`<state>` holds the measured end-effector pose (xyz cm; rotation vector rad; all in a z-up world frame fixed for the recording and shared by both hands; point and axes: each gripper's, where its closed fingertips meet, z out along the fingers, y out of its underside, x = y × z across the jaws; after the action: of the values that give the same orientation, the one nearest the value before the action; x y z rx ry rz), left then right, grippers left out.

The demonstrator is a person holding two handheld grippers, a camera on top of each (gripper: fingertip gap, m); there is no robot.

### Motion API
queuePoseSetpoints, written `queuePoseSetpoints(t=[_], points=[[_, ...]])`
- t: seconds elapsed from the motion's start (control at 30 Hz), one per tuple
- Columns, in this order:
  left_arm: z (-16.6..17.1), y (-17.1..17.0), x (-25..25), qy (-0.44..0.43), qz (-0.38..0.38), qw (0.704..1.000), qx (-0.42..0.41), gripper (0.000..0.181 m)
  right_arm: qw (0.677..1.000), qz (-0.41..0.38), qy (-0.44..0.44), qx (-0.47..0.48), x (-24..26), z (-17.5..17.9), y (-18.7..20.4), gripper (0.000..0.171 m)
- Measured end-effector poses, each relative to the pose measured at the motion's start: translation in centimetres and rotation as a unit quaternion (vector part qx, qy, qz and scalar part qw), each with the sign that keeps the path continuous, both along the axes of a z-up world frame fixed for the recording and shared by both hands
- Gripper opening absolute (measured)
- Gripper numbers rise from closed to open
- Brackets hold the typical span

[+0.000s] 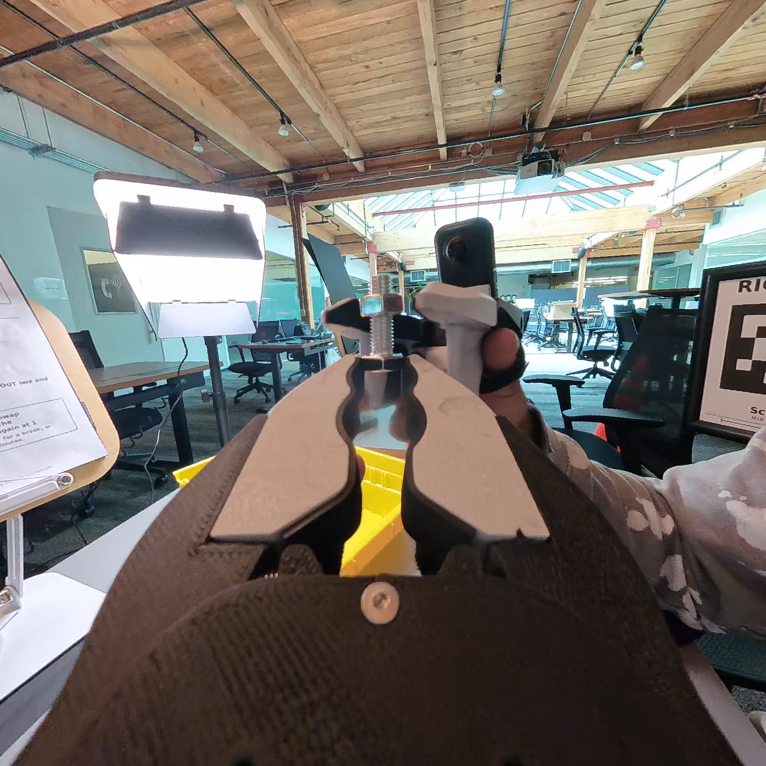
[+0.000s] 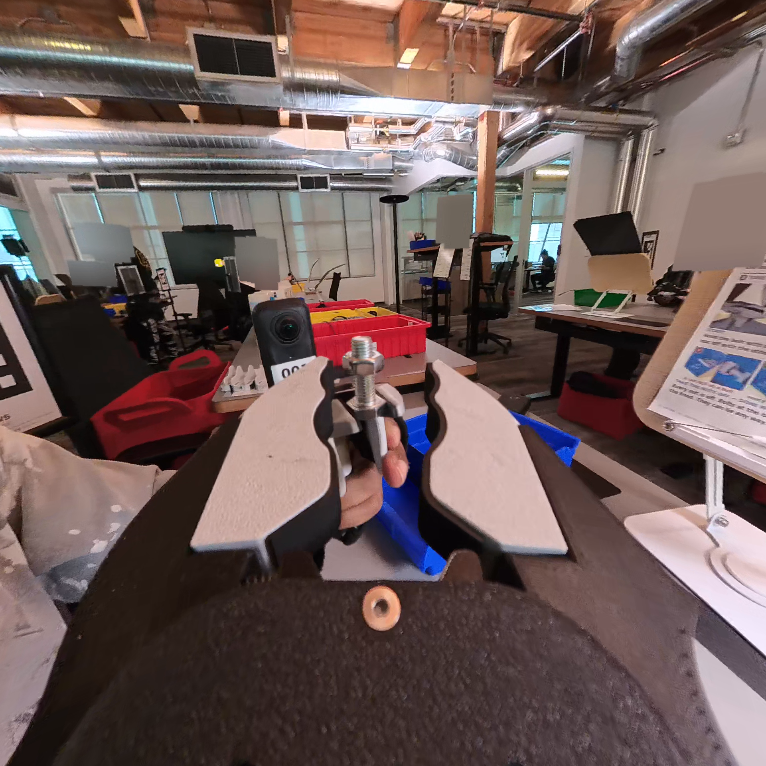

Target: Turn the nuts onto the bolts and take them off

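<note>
A silver bolt (image 1: 379, 331) stands upright, thread up, with a hex nut (image 1: 381, 306) screwed partway down the thread. My left gripper (image 1: 379, 364) is shut on the bolt's head. In the right wrist view the bolt (image 2: 364, 387) and nut (image 2: 364, 364) sit between my right gripper's spread fingers, with the left gripper (image 2: 369, 410) holding it from beyond. My right gripper (image 2: 378, 367) is open; its left fingertip (image 2: 321, 373) is close beside the nut, and the other finger stands well clear. The right gripper (image 1: 398, 315) also shows behind the bolt in the left wrist view.
A yellow bin (image 1: 375, 476) lies below the left gripper, and a blue bin (image 2: 547, 439) below the right. Instruction sheets on stands are at the left (image 1: 37, 414) and at the right (image 2: 721, 373). A lamp panel (image 1: 182, 248), a marker board (image 1: 738, 344) and red bins (image 2: 369, 331) stand farther off. The grippers are tip to tip, or close to it.
</note>
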<state>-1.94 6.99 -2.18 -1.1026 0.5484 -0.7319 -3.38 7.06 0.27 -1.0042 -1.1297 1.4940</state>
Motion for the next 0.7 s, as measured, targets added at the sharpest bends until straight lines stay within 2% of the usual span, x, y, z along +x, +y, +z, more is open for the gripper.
queuePoseSetpoints(t=[0.1, 0.13, 0.17, 0.23, 0.4, 0.5, 0.53, 0.57, 0.6, 0.7], points=[[0.1, -0.1, -0.2, -0.008, -0.001, 1.0, 0.0, 0.018, 1.0, 0.0, 0.0, -0.013, 0.2, -0.1, 0.7, 0.039], [0.4, -0.2, -0.4, -0.016, -0.008, 1.0, 0.006, 0.018, 0.999, -0.017, 0.003, -0.028, 0.4, 0.1, 1.6, 0.023], [0.4, -0.3, -0.4, -0.015, -0.006, 1.0, 0.004, 0.018, 0.999, -0.039, 0.018, -0.031, 0.8, 0.3, 2.5, 0.02], [0.6, -0.3, -0.5, -0.011, 0.002, 1.0, 0.01, 0.018, 0.999, -0.03, 0.015, -0.032, 1.0, 0.3, 2.6, 0.027], [0.0, 0.0, -0.1, -0.003, 0.004, 1.0, 0.004, 0.018, 1.0, -0.003, 0.003, -0.003, 0.0, 0.1, 0.1, 0.042], [0.1, -0.1, 0.1, -0.003, 0.003, 1.0, 0.005, 0.018, 1.0, -0.005, 0.007, -0.013, 0.2, 0.2, 0.7, 0.041], [0.3, -0.4, -0.1, -0.011, -0.007, 1.0, 0.012, 0.018, 0.999, -0.02, 0.007, -0.028, 0.5, 0.2, 1.6, 0.026], [0.4, -0.4, -0.1, -0.012, -0.007, 1.0, 0.009, 0.018, 0.998, -0.045, 0.019, -0.033, 0.9, 0.4, 2.7, 0.023], [0.5, -0.5, -0.2, -0.008, -0.002, 1.0, 0.012, 0.018, 0.998, -0.052, 0.024, -0.03, 1.3, 0.5, 3.2, 0.023], [0.5, -0.3, -0.2, -0.008, 0.0, 1.0, 0.009, 0.018, 0.999, -0.023, 0.016, -0.024, 1.2, 0.6, 2.1, 0.037]])
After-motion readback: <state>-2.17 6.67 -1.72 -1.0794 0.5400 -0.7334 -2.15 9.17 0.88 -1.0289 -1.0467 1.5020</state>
